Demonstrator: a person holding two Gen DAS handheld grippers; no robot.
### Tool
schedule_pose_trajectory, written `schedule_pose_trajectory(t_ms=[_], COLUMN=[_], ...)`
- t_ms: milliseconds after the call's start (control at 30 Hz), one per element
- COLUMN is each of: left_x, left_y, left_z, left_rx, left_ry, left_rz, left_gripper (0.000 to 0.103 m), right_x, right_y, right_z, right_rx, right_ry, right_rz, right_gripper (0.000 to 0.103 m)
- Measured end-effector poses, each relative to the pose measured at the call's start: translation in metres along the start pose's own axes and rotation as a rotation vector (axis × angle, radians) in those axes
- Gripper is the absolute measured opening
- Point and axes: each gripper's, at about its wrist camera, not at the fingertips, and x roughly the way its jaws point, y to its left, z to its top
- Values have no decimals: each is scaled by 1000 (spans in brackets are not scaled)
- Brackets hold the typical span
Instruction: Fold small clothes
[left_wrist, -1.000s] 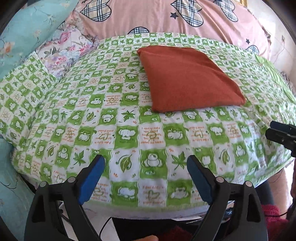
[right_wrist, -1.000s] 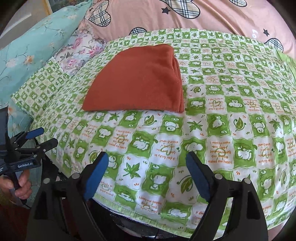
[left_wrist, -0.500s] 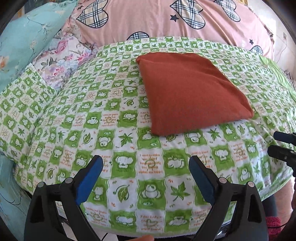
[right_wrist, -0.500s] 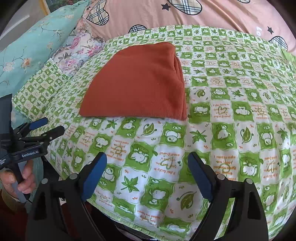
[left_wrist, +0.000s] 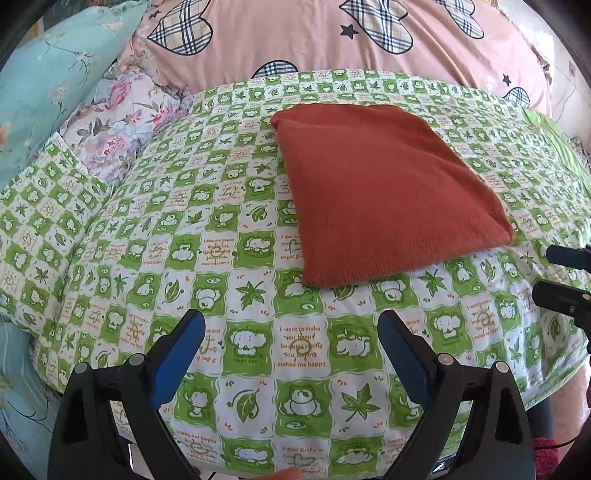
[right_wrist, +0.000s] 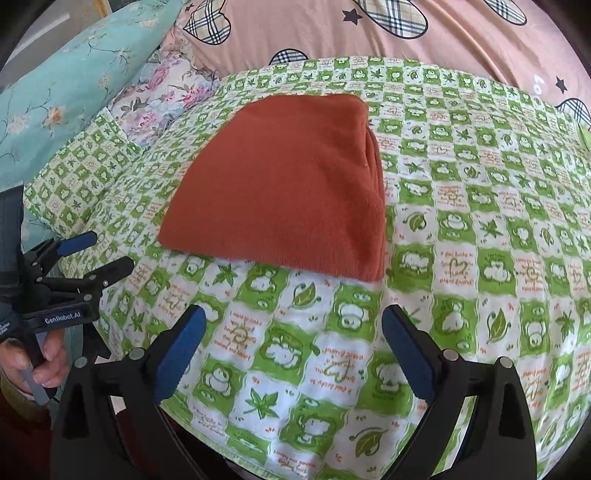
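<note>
The folded red cloth (left_wrist: 384, 195) is lying flat on the green checked sheet (left_wrist: 229, 266), apparently several layers thick. Just short of the cloth, the left gripper (left_wrist: 291, 354) is hovering with jaws wide and empty, while the right gripper (right_wrist: 293, 350) is opening its jaws, nothing between them

The green-and-white checked sheet (left_wrist: 295, 354) carries orange lettering in its white squares: one reads "I want to make you happy because seeing you smiling makes me happy", and smaller captions under the animals are too fine to read. In the right wrist view the same print appears upside down. The left gripper (right_wrist: 92, 254) bears a white label, "GenRobot.AI", on its black body.
</note>
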Motion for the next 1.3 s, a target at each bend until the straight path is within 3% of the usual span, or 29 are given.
schedule_pose_trajectory(t_ms=[867, 1300], left_x=[14, 32], left_y=[1, -2], left_z=[40, 57], left_rx=[-43, -60], left_ry=[-42, -18], left_rz=[1, -1], left_gripper=[96, 96], right_x=[28, 33], right_y=[5, 0], right_z=[54, 66], right_rx=[-20, -20], right_ry=[32, 42], right_rz=[-10, -23], right_gripper=[98, 98])
